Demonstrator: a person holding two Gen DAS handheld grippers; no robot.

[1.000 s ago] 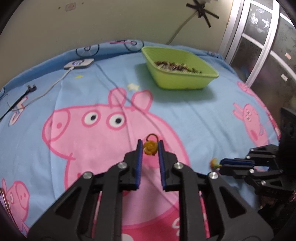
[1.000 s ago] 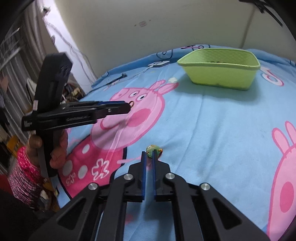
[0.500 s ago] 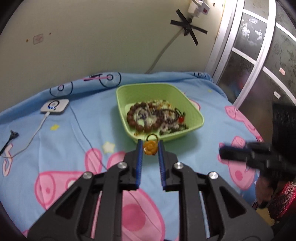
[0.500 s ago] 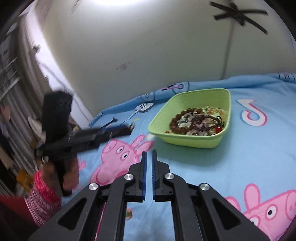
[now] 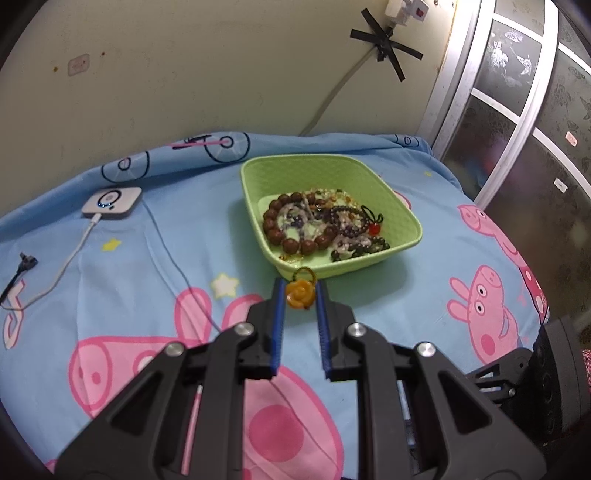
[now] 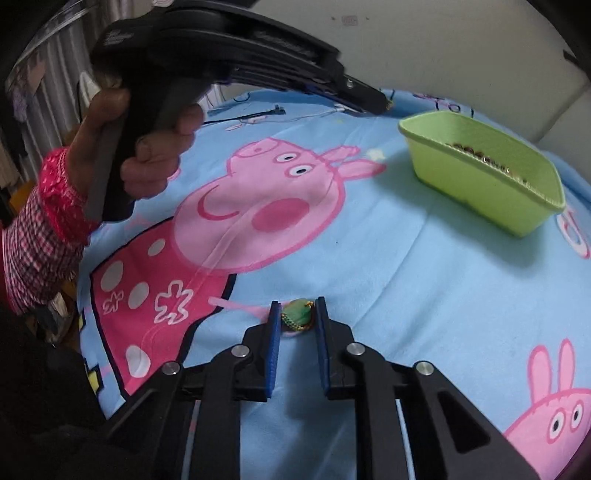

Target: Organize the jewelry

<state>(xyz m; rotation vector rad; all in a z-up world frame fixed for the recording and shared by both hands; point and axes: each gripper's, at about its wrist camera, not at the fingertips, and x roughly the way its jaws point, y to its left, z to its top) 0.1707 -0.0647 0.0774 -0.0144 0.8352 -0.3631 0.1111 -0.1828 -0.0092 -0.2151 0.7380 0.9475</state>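
Your left gripper (image 5: 300, 295) clamps orange rose charm (image 5: 299, 294) just short of green basket (image 5: 402, 214), poised for drop; your right gripper (image 6: 297, 317) straddles green charm (image 6: 299, 314), well clear of basket, fingers apart.

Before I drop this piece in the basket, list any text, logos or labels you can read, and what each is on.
No words can be read.
Music-note logo, no letters: printed on the bedsheet.
Embossed lettering on the left tool: too blurred to read.
Wall sticker: too small to read.
Door labels: too small to read.
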